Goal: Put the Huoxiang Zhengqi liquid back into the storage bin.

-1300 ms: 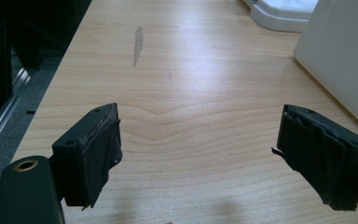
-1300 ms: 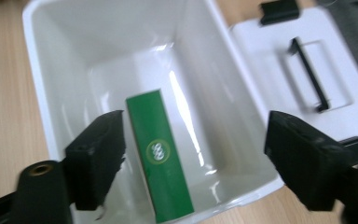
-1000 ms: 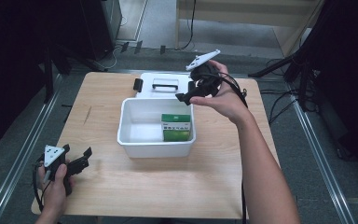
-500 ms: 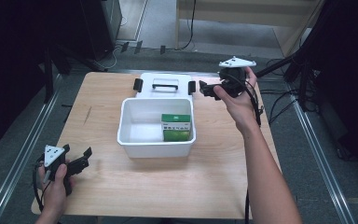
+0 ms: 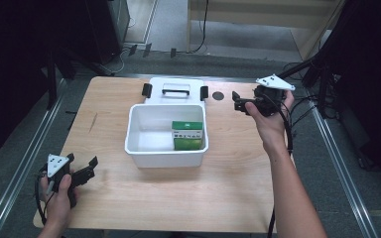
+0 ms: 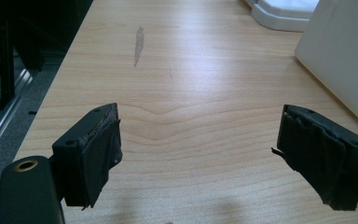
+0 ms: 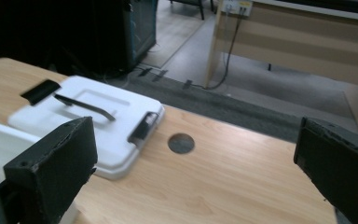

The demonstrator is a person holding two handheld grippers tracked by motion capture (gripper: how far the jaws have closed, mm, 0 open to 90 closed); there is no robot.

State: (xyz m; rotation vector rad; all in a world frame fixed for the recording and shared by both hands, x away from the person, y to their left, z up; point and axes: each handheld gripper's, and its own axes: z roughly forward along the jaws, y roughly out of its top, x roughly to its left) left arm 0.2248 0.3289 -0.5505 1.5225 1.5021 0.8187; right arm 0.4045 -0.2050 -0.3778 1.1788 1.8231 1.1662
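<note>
1. A wooden table (image 5: 228, 198) carries a white bin (image 5: 166, 146) near its middle, with green boxes (image 5: 187, 135) lying inside against the bin's right wall.
2. A white lid (image 5: 176, 89) with a handle and black clips lies flat at the table's far edge, touching the back of the bin.
3. A dark round hole (image 5: 218, 95) sits in the tabletop just right of the lid.
4. The left gripper (image 5: 82, 173) rests low near the table's near left corner, held in the left hand (image 5: 59, 198); its jaws are spread wide with nothing between them.
5. The right gripper (image 5: 239, 101) is held above the table's far right part by the right hand (image 5: 270, 116), jaws spread wide and empty, pointing toward the lid.
</note>
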